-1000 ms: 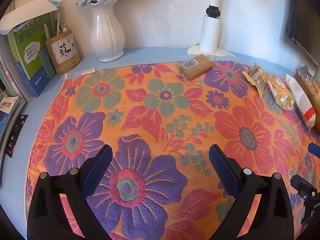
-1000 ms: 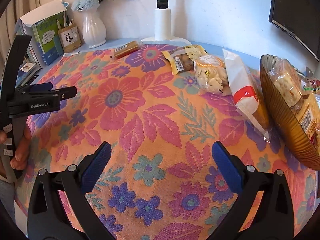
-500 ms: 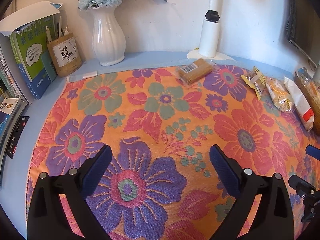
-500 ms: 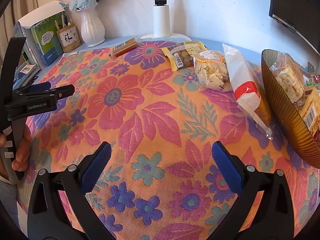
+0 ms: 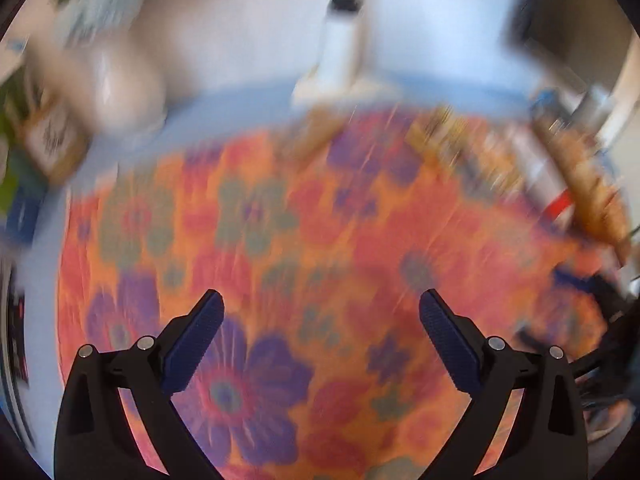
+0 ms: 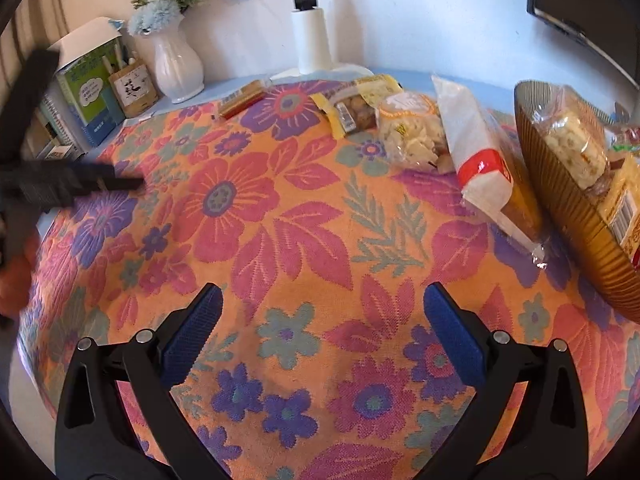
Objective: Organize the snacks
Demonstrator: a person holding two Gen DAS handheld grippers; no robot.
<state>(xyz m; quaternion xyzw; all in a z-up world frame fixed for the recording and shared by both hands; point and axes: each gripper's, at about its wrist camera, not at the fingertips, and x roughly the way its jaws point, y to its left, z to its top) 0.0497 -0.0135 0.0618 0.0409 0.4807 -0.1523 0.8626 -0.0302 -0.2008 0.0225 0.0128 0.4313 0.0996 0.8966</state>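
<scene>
Covering table: floral cloth | vase by wall | both tongs apart

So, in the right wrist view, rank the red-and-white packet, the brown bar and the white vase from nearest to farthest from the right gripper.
1. Red-and-white packet, on the right, beside the gold bowl.
2. Brown bar, far centre-left of the cloth.
3. White vase, back left, off the cloth.

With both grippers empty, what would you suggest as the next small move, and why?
Probably reach the right gripper, jaws open, toward the white packet; it lies on the cloth right beside the gold bowl, which already holds snacks. The left view is motion-blurred.
</scene>
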